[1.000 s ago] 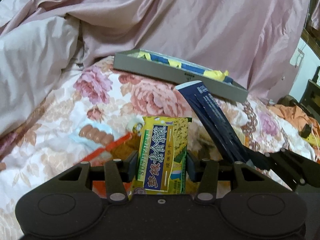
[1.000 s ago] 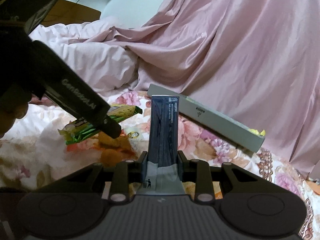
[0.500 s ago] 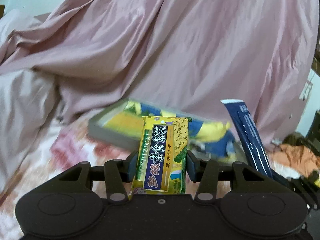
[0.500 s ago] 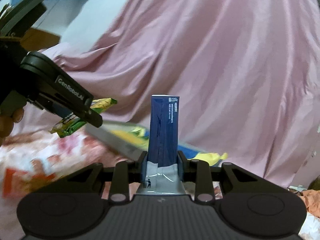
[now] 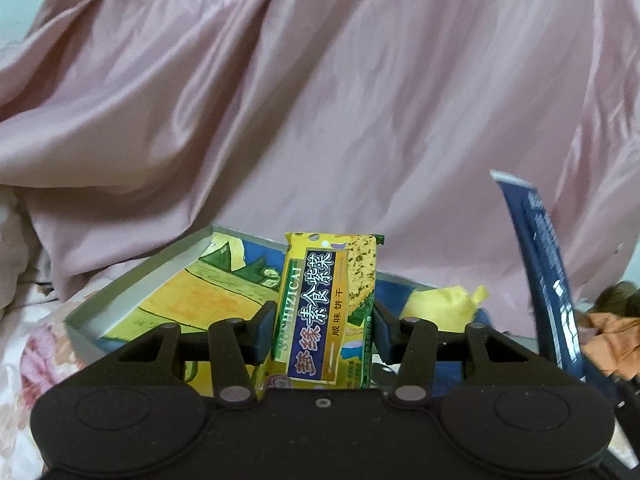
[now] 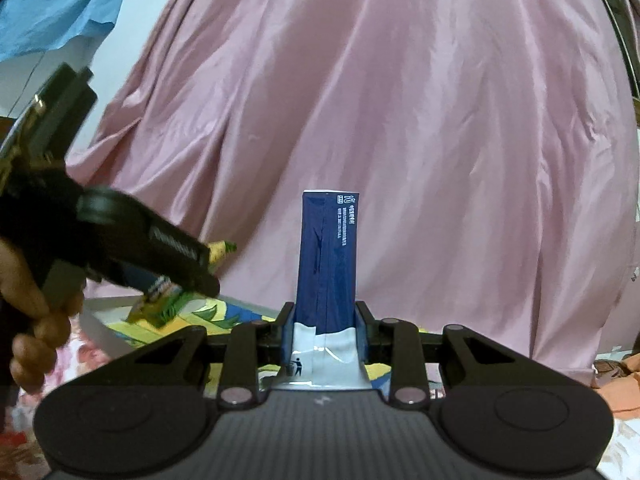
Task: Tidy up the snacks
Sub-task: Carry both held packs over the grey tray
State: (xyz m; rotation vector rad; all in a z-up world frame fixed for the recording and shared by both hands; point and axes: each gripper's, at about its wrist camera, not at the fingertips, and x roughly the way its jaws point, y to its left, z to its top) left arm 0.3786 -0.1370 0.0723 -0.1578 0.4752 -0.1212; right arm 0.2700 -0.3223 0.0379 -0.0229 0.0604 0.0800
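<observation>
My left gripper (image 5: 323, 330) is shut on a yellow cracker packet (image 5: 330, 308) with Chinese writing and holds it upright above a shallow grey box (image 5: 132, 280) with a yellow and blue picture inside. My right gripper (image 6: 323, 334) is shut on a tall dark blue snack packet (image 6: 328, 260), held upright. That blue packet also shows in the left wrist view (image 5: 548, 280) at the right. The left gripper (image 6: 192, 276) with its yellow packet (image 6: 160, 300) shows in the right wrist view, over the box (image 6: 100, 328).
A large pink satin sheet (image 5: 320, 100) hangs behind the box. A floral bedspread (image 5: 36, 356) lies under it. A yellow packet (image 5: 440, 304) lies in the box's right part. Orange cloth (image 5: 608, 336) sits at the far right.
Both grippers moved forward from the bedspread toward the grey box, each still holding its packet. The box now lies right beneath the left gripper.
</observation>
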